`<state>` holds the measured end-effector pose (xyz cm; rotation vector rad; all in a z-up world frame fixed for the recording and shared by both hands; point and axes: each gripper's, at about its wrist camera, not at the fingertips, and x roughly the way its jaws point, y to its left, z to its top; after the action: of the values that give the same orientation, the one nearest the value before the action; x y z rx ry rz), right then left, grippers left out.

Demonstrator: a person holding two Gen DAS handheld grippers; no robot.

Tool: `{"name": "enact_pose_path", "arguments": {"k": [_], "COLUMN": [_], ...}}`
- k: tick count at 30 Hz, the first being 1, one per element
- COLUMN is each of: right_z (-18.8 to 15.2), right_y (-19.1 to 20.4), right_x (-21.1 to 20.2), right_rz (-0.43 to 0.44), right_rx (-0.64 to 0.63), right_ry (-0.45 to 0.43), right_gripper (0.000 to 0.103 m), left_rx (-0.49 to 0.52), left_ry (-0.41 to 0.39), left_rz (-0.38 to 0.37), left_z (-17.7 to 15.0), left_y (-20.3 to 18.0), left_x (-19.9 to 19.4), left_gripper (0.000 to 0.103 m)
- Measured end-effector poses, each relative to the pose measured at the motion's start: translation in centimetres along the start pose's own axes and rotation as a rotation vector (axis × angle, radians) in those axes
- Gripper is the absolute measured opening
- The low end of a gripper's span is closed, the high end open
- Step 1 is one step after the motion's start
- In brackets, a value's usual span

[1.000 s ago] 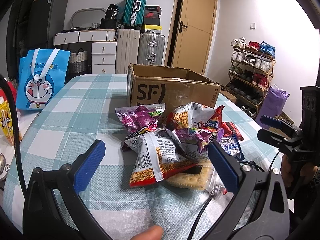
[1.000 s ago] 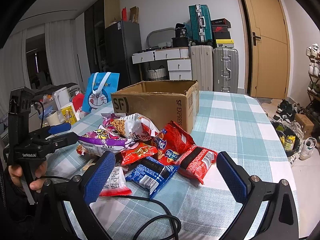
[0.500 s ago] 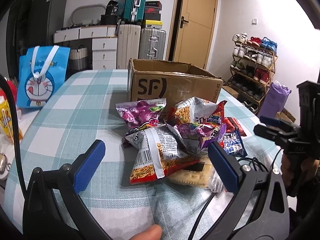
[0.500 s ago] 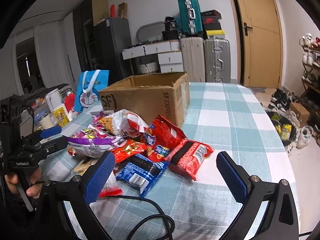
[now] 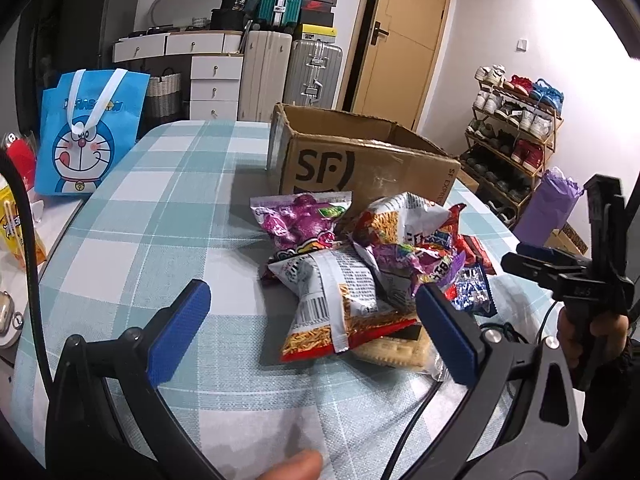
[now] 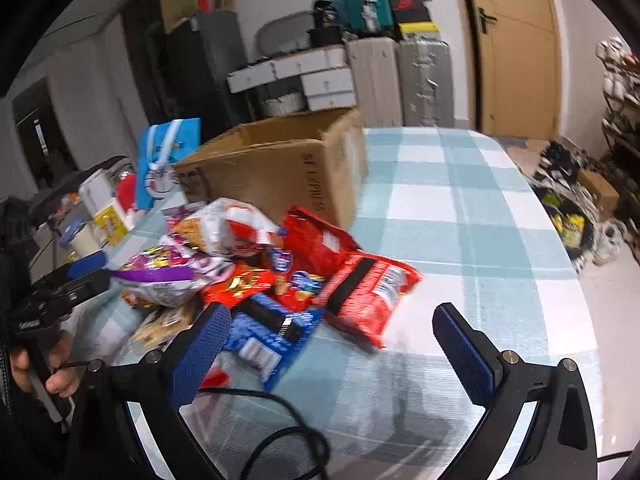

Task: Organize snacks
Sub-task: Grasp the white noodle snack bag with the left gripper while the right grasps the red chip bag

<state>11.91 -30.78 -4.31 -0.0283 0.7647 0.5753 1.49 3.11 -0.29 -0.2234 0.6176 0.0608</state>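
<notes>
Covering the teal-and-white checked tabletop (image 5: 132, 216), at 12 o'clock stands the open brown cardboard box (image 5: 360, 164); no snack visibly packed. Heaped crinkly foil snack packets (image 5: 360, 264) lie before it, the red packet (image 6: 370, 286) running 11-to-5. Left tongs (image 5: 316, 330) and right tongs (image 6: 326, 342) gape empty.

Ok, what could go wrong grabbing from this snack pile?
The packets overlap, so lifting the noodle packet may drag the crackers under it. A black cable lies near the pile and could snag the right tongs. The box is behind the pile, so reaching over may knock packets.
</notes>
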Motion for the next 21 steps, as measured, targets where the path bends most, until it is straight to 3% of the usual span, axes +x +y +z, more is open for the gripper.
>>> {"name": "enact_pose_path", "arguments": {"k": [6, 10, 16, 21], "right_z": [1.1, 1.6, 1.8, 1.9], "right_y": [-1.4, -1.7, -1.7, -1.5], "right_x": [1.9, 3.9, 5.8, 6.5], "right_rz": [-0.058, -0.080, -0.070, -0.062], "right_rx": [0.043, 0.042, 0.040, 0.035], "right_ry": [0.069, 0.132, 0.160, 0.169], "right_gripper": [0.102, 0.089, 0.085, 0.074], "left_rx": [0.001, -0.026, -0.033, 0.001], "left_ry": [0.059, 0.102, 0.146, 0.190], "left_rz": [0.048, 0.045, 0.020, 0.012], "left_z": [0.5, 0.7, 1.2, 1.1], "left_y": [0.4, 1.0, 1.3, -0.1], "left_x": [1.4, 2.6, 3.9, 5.3], "left_gripper": [0.102, 0.102, 0.102, 0.102]}}
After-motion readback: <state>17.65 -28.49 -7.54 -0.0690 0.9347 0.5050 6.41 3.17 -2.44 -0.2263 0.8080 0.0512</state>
